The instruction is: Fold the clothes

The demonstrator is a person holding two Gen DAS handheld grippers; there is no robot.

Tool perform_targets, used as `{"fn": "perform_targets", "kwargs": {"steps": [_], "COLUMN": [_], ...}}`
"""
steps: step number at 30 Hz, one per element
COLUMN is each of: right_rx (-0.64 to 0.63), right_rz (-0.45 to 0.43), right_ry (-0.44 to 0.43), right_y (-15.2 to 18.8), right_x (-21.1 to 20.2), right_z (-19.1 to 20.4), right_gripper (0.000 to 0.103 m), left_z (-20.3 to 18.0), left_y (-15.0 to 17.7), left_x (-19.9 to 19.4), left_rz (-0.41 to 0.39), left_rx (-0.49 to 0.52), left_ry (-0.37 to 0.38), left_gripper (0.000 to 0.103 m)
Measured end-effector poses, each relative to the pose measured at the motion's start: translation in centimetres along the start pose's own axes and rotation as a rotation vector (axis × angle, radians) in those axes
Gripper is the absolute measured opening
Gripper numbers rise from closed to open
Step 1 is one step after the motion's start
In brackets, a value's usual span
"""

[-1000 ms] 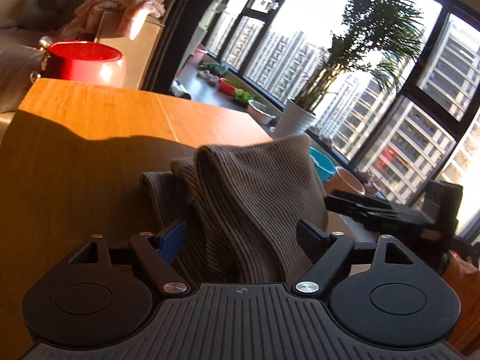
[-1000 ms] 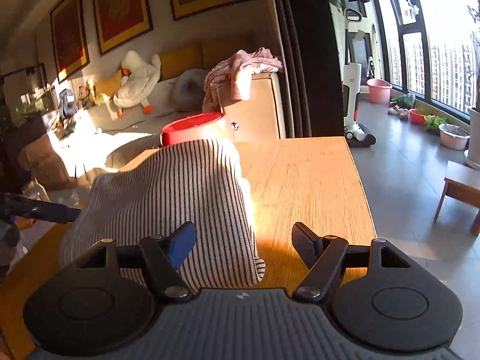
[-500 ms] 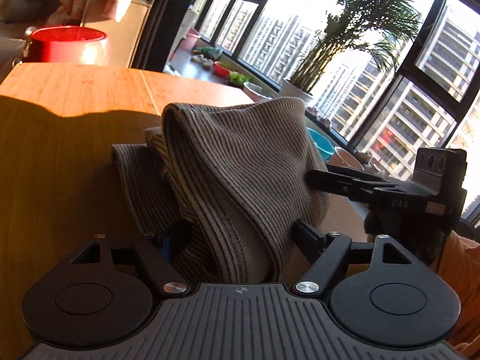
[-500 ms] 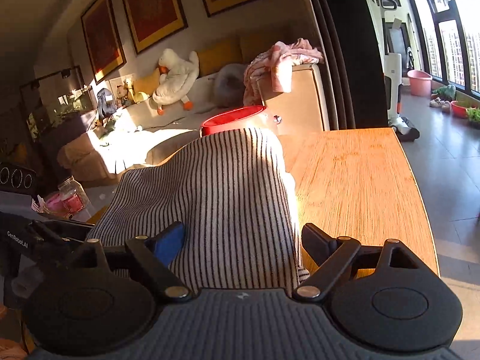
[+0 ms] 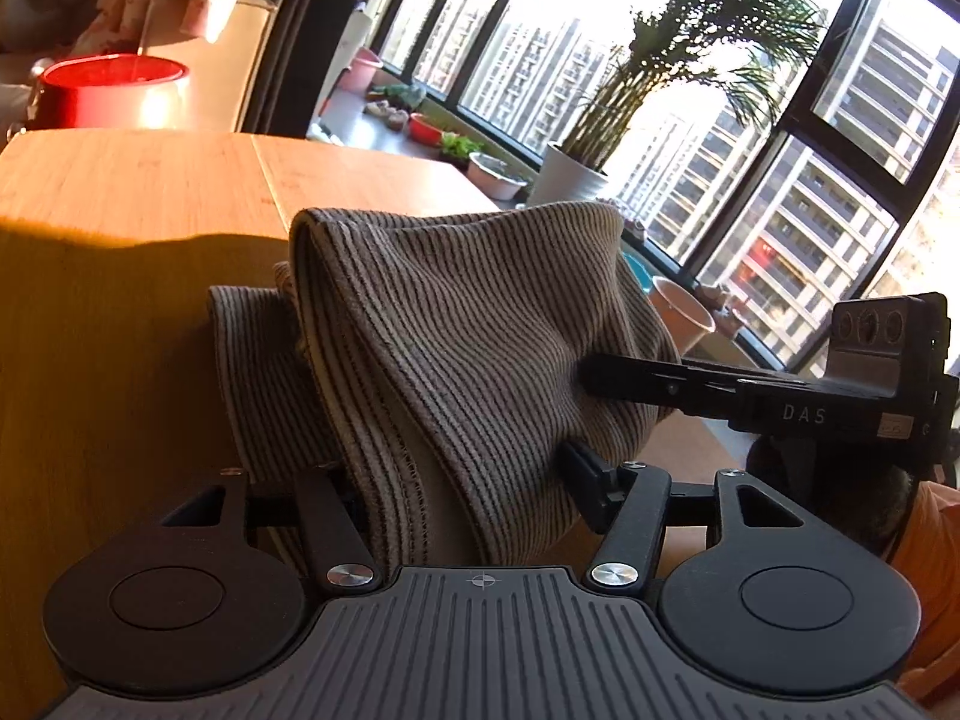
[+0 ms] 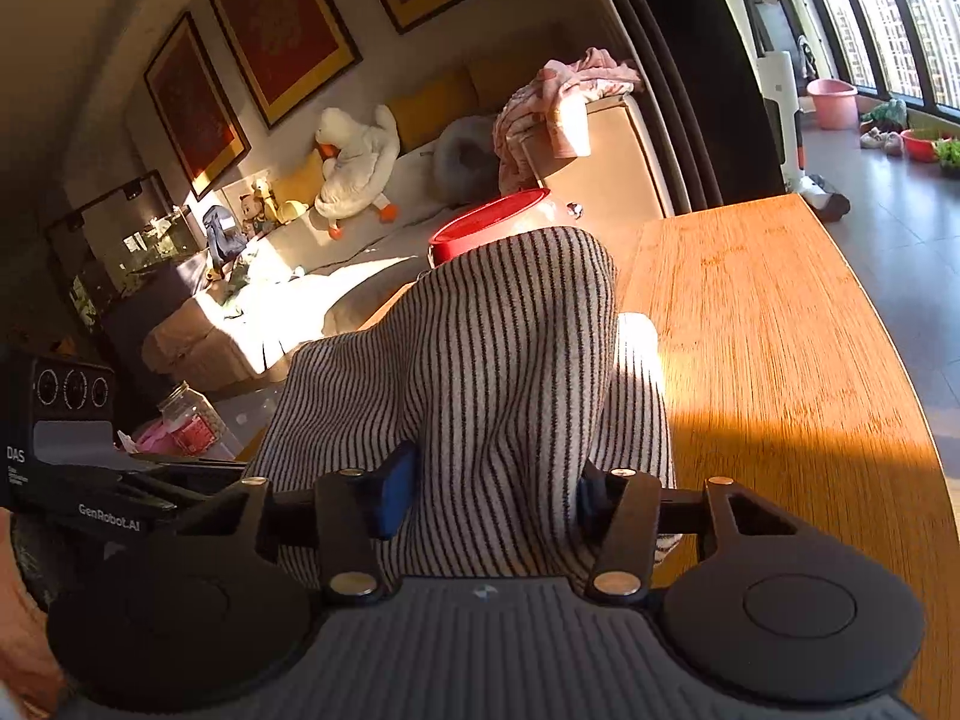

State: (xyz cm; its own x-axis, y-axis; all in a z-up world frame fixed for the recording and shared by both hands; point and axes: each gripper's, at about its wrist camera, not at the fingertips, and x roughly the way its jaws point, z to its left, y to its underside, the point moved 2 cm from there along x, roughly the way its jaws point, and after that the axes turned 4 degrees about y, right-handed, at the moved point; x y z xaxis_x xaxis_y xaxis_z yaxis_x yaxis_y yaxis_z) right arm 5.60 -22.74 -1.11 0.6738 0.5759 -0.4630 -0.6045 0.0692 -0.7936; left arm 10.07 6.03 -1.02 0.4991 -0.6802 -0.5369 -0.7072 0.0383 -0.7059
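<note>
The left tool has its fingers pressed into a bunched hem of the striped garment, and the right tool pinches another part of it, likely so both ends rise together for a fold. The cloth stands in a peaked, doubled mound above the tabletop near its near edge. Its stripes run from the tools up toward the peak, though bunching hides which way the long axis lies.
</note>
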Motion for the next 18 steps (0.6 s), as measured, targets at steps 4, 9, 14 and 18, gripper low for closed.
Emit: {"fn": "perform_targets", "kwargs": {"steps": [4, 9, 14, 18], "right_rx": [-0.007, 0.024, 0.058, 0.044], "right_rz": [0.028, 0.019, 0.091, 0.099], "right_ry": [-0.03, -0.087, 0.028, 0.079], "right_y": [1.1, -0.6, -1.1, 0.0], "right_x": [-3.2, -5.6, -1.7, -0.1], "right_z": [1.0, 1.2, -0.3, -0.8], "right_gripper": [0.046, 0.044, 0.047, 0.06], "left_z": [-1.8, -3.2, -1.0, -1.2], "left_y": [1.0, 0.7, 0.9, 0.4], "left_x": [-1.5, -2.4, -0.8, -2.4], "left_rz": [0.043, 0.058, 0.094, 0.055], "left_rx": [0.001, 0.019, -0.079, -0.037], "left_ry": [0.066, 0.118, 0.097, 0.081], "left_gripper": [0.058, 0.057, 0.054, 0.053]}}
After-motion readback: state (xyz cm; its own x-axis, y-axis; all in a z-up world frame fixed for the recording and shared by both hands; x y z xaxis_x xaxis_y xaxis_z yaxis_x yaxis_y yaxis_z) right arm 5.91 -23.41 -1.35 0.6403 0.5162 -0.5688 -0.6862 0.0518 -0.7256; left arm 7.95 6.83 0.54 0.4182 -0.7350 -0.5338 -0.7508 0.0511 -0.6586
